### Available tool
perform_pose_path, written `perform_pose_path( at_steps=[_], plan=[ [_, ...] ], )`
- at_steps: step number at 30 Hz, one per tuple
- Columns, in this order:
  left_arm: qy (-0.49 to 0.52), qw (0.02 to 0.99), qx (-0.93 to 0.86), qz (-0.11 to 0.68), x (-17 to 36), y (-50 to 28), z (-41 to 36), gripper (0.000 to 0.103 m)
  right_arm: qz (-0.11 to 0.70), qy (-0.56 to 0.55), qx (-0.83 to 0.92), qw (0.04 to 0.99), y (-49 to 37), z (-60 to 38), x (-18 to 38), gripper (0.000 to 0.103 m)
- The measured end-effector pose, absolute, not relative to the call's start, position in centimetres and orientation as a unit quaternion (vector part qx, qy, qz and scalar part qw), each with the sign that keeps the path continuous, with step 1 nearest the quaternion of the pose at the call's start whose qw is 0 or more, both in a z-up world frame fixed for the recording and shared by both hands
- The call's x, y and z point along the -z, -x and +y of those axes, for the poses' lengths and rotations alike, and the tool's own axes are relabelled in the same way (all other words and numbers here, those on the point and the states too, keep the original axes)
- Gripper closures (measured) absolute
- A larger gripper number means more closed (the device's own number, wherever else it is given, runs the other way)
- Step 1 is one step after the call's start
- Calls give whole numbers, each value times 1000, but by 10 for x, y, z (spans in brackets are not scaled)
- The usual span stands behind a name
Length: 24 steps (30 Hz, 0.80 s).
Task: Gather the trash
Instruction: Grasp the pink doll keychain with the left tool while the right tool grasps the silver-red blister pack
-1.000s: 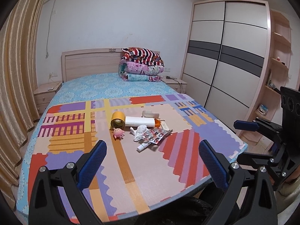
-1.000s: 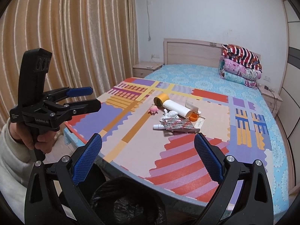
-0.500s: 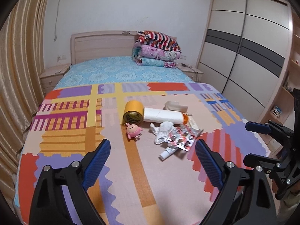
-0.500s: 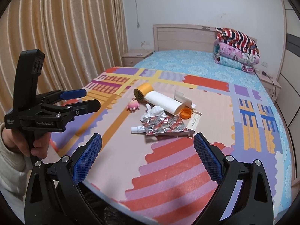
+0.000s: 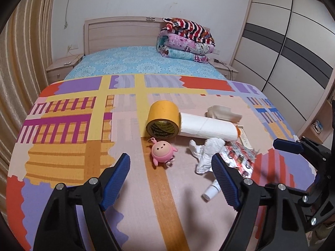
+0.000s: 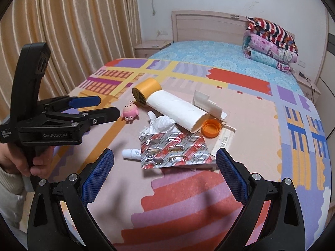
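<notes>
Above the patterned mat (image 5: 83,177), the left gripper (image 5: 170,177) is closing its still-wide, empty jaws toward the pink toy (image 5: 163,152) and tissue (image 5: 206,152), while the right gripper (image 6: 165,175) hangs spread and empty just short of the blister pack (image 6: 173,148) and small tube (image 6: 130,153).

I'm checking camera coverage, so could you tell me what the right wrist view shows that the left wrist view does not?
Only the right wrist view shows the orange cap in full and the hand gripping the left claw. Only the left wrist view shows the wardrobe. Both show the tape roll, paper roll, pink toy, crumpled tissue and blister pack.
</notes>
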<state>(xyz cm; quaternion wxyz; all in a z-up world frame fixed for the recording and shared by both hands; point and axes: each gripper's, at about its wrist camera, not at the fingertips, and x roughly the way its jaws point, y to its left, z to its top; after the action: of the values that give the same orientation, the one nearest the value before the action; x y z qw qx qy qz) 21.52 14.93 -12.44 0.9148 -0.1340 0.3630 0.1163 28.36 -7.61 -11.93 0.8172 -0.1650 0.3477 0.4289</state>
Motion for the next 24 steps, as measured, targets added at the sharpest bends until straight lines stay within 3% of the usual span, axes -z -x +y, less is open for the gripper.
perform_pose_path(
  at_steps=[8,14,24],
  plan=[
    [130,907,-117,383,146,-238,157,35,370,210,-417,803,-305,-57,142,4],
    [131,908,-109,384,151,-248,159,35,382,214,-415,798,-312,-53,151,4],
    [136,903,-104,394,159,-258,157,52,392,204,-416,795,-321,-50,156,10]
  ],
)
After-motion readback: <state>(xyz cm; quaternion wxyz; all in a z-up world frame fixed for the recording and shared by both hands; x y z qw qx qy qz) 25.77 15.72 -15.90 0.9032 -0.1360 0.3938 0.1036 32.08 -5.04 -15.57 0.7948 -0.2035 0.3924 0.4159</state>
